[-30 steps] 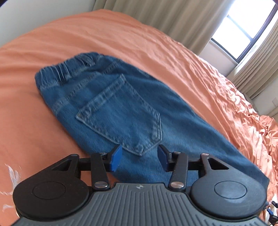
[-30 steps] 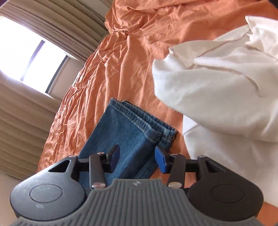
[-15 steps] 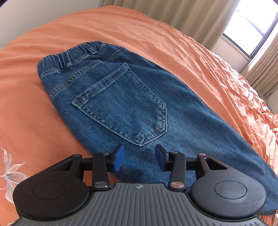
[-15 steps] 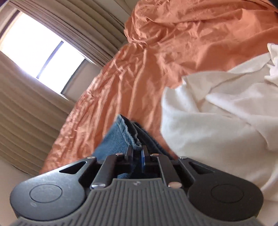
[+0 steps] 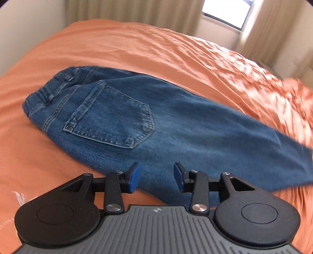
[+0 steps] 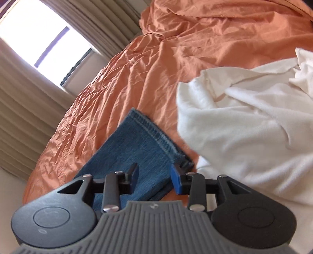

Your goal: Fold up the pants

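Observation:
Blue denim pants (image 5: pixel 156 125) lie flat on the orange bedsheet (image 5: pixel 137 43), folded lengthwise, back pocket up, waistband at the far left. My left gripper (image 5: pixel 156 176) is open and empty, hovering over the near edge of the pants below the pocket. In the right wrist view the leg hems (image 6: pixel 140 144) lie on the sheet. My right gripper (image 6: pixel 154 177) is open just above the hem end, holding nothing.
A crumpled white cloth (image 6: pixel 244 125) lies right beside the hems on the right. The orange sheet (image 6: pixel 176 48) is wrinkled toward the window (image 6: pixel 39 43) and beige curtains (image 5: pixel 125 11).
My right gripper, shut on the hems half a second ago, has opened and the hems lie flat again. My left gripper has swung, so the pants sit further left in its view.

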Available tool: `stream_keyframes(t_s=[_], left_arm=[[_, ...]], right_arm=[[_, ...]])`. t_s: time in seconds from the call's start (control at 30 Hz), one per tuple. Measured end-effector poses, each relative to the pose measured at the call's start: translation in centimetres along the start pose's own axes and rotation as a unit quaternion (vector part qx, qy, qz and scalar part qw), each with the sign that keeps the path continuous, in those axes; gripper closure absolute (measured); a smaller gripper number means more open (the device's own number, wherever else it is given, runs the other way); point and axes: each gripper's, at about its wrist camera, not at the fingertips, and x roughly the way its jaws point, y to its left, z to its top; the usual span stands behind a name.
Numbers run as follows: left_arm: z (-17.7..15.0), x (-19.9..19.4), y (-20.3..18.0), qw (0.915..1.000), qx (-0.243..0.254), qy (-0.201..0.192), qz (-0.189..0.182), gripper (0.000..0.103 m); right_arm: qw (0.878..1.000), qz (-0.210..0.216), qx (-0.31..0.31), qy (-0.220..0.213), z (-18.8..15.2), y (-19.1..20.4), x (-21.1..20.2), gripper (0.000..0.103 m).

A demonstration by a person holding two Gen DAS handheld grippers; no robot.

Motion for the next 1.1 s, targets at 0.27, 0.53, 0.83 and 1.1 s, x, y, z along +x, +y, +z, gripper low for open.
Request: stream_keyframes(t_s=[0.27,0.53,0.83,1.1], left_arm=[[-5.4,-0.1,-3.7,0.9860,0.161,0.034,-0.027,0.055],[-8.0,3.3,-5.5,0.9801,0.198,-0.019,-0.007,0.035],[-6.1,3.0,-3.6,0.9797,0.163,-0.098,-0.062,0.088],[-4.7,2.7,-1.2,0.9779,0.135,-0.091,-0.131,0.095]], right_arm=[[0.985,0.086,-0.116,0.089,-8.8,13.2,0.3,0.068],[0.946,0.120,-0.249,0.168,-22.0,24.9,3.0,0.068],[0.871,0.151,-0.427,0.192,-32.6,33.5,4.9,0.068],[0.774,0.183,-0.587,0.149,-37.4,40.4,6.6,0.061]])
